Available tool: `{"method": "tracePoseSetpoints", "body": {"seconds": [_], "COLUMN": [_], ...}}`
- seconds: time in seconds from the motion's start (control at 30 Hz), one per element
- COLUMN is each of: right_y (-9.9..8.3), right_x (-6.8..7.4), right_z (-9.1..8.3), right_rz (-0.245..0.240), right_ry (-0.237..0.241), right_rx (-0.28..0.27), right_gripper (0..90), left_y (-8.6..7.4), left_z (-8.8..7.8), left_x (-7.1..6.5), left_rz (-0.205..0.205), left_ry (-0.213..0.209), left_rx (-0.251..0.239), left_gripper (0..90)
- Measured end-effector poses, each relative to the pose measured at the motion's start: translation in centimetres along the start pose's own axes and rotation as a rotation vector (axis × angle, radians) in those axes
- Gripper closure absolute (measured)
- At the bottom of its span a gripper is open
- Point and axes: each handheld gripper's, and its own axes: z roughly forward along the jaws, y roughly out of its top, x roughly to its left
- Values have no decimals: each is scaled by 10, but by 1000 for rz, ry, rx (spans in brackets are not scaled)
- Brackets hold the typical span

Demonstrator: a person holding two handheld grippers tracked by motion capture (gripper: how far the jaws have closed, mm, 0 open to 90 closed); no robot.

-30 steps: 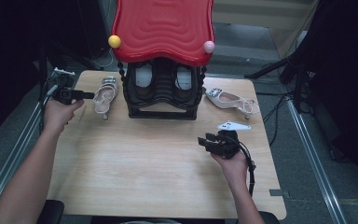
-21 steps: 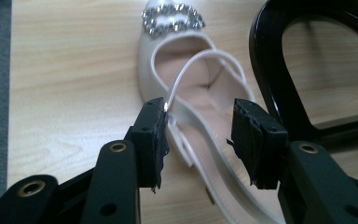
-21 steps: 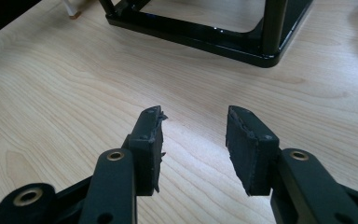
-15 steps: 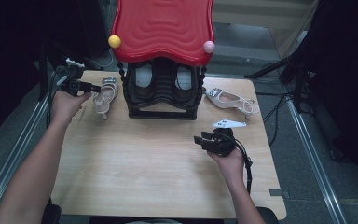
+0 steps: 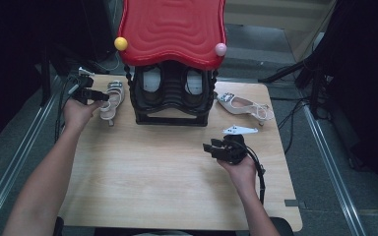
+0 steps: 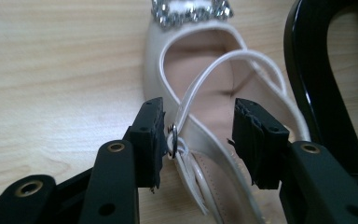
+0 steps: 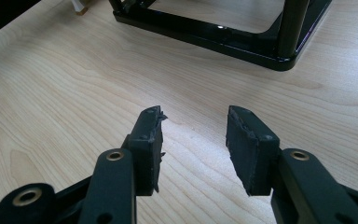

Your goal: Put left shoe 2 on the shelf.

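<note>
Left claw [image 6: 198, 140] is standing with jaws apart around the heel end of the cream shoe [image 5: 112, 99], its jaws having just been opening; the strap buckle [image 6: 173, 138] is lying against the left pad, yet nothing is clamped. Judged from this, the grasp is the step in hand, and the next move is calling for closing squarely on the heel counter, not the thin strap. That shoe is lying by the left far corner of the surface [image 5: 142, 182], beside the rack [image 5: 172, 93]. Right claw [image 7: 193, 140] is hovering open and empty near the right edge, forearm reaching in from the near edge.
</note>
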Motion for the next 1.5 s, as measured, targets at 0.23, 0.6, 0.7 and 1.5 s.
{"method": "tracePoseSetpoints", "body": {"seconds": [0.23, 0.6, 0.7, 1.5], "right_y": [0, 0, 0, 0], "right_x": [0, 0, 0, -1], "right_z": [2, 2, 1, 1], "right_rz": [-2, -4, -1, 1], "right_ry": [-1, 2, 3, 1], "right_rx": [5, 4, 1, 1], "right_gripper": [571, 568, 568, 567], "left_y": [-3, -2, -2, 1], "left_z": [9, 14, 13, -11], "left_x": [-1, 2, 1, 4], "left_rz": [-6, -27, -6, -94], "left_ry": [1, 35, 61, -8], "left_rx": [6, 2, 10, -20], "left_gripper": [555, 666, 738, 819]}}
